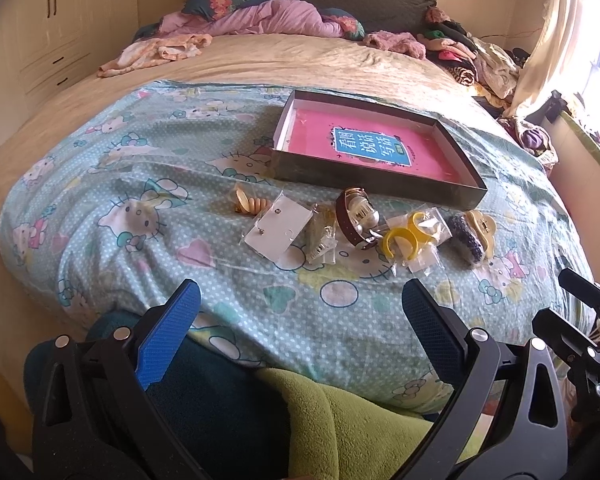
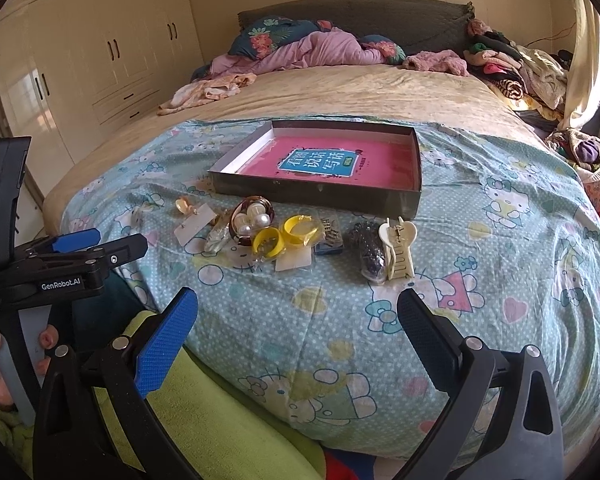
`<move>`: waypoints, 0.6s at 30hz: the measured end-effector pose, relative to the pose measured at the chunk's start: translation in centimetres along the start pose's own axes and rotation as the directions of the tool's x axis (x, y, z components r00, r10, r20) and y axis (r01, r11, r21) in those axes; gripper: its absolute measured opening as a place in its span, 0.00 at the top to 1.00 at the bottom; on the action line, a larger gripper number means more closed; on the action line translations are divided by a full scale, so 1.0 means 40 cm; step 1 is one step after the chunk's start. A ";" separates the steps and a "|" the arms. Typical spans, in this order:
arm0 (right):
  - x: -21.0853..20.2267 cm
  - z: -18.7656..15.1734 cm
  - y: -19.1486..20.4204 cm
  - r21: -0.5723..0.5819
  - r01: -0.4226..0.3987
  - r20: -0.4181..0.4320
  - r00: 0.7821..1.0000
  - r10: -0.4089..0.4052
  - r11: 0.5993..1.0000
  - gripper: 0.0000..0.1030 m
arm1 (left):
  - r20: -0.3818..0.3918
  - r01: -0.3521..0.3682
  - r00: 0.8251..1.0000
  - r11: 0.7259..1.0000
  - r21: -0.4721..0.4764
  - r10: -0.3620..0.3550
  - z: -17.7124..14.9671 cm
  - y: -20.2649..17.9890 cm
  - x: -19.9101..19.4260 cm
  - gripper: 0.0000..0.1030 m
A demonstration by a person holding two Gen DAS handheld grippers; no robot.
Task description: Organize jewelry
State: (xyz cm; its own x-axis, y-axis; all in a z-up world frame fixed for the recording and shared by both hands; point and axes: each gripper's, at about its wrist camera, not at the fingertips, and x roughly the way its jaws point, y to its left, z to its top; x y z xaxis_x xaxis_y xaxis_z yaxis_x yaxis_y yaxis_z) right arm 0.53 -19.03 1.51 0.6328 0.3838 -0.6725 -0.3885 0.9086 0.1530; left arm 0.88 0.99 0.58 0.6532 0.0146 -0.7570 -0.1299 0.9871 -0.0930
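Both grippers level over bed edge: left gripper (image 1: 300,320) and right gripper (image 2: 298,320) jaws wide apart, empty, short of jewelry (image 2: 284,232).

The cotton-looking sheet (image 2: 480,216) is matt, printed cloth with a fine dot pattern. On it, the box (image 2: 320,196) looks like dull cardboard — its pink lining (image 2: 380,168) slightly glossy. Just in front of the box: shiny pearl beads (image 2: 256,216), smooth glossy plastic yellow rings (image 2: 284,234), a cream plastic hair claw (image 2: 398,248), clear crinkly plastic packets (image 1: 278,226). The finger pads (image 2: 166,340) are blue, finely textured rubber.
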 end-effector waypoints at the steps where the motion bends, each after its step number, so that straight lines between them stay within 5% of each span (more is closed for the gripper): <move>1: 0.004 0.005 0.001 0.000 -0.006 0.002 1.000 0.006 1.000 0.04 | 0.000 0.000 1.000 1.000 -0.008 0.000 0.004 0.006 0.002 0.08; 11: 0.043 0.087 -0.037 0.035 -0.015 0.034 0.999 0.014 0.999 0.04 | 0.009 -0.073 0.997 0.993 -0.093 0.074 0.056 0.104 0.027 0.08; 18: 0.074 0.133 -0.084 0.048 0.017 0.058 0.998 -0.019 0.999 0.04 | -0.018 -0.022 1.000 0.996 -0.091 0.021 0.077 0.156 0.076 0.08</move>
State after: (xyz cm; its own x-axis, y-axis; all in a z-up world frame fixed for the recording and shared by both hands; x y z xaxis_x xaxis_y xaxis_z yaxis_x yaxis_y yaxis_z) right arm 7.26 -20.10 2.86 0.6783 0.3751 -0.6319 -0.3453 0.9218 0.1765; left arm 4.37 7.69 -0.31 0.6368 0.0323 -0.7704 -0.2122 0.9679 -0.1348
